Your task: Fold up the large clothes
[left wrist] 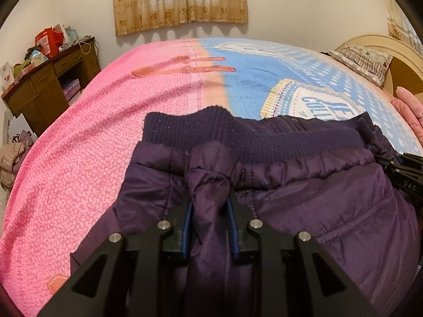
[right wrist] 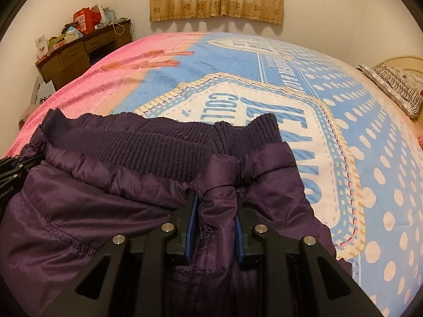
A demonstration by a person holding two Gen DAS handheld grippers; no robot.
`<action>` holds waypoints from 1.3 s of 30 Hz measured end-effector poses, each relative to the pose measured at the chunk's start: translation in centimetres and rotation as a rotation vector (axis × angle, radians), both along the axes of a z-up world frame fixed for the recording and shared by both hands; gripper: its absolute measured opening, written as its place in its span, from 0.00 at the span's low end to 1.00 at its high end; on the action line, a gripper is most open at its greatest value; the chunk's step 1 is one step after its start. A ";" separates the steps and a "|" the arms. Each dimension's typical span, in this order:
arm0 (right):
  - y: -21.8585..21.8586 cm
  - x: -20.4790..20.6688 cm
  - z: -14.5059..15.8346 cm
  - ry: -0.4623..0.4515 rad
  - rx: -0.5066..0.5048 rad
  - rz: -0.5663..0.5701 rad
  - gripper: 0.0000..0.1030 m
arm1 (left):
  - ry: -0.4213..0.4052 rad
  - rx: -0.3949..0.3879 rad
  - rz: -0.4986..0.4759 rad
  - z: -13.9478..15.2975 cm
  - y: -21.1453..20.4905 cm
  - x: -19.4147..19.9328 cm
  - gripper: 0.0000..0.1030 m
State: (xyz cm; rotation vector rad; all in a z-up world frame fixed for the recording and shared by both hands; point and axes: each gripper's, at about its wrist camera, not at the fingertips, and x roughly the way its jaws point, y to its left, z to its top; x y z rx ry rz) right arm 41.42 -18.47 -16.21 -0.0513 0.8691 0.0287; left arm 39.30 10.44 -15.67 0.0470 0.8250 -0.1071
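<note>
A dark purple padded jacket [left wrist: 317, 211] with a ribbed knit hem [left wrist: 211, 129] lies on the bed, hem pointing away from me. My left gripper [left wrist: 210, 200] is shut on a pinched fold of the jacket near its left side. My right gripper [right wrist: 216, 198] is shut on a fold of the same jacket [right wrist: 79, 211] near its right side, just below the knit hem [right wrist: 158, 148]. The right gripper's black body also shows at the right edge of the left wrist view [left wrist: 407, 174]. The left gripper's body shows at the left edge of the right wrist view [right wrist: 10, 171].
The bed has a pink and blue printed cover [left wrist: 92, 132]. A patterned pillow [left wrist: 364, 60] and cream headboard [left wrist: 404, 60] are at the right. A cluttered wooden desk [left wrist: 47, 82] stands at the far left. A pink garment [left wrist: 412, 111] lies at the right edge. Curtains [left wrist: 179, 0] hang behind.
</note>
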 end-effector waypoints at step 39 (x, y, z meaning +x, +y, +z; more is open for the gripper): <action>-0.6 -2.6 3.5 -0.121 0.062 -0.133 0.53 | -0.003 -0.083 0.062 -0.5 -7.4 0.7 0.92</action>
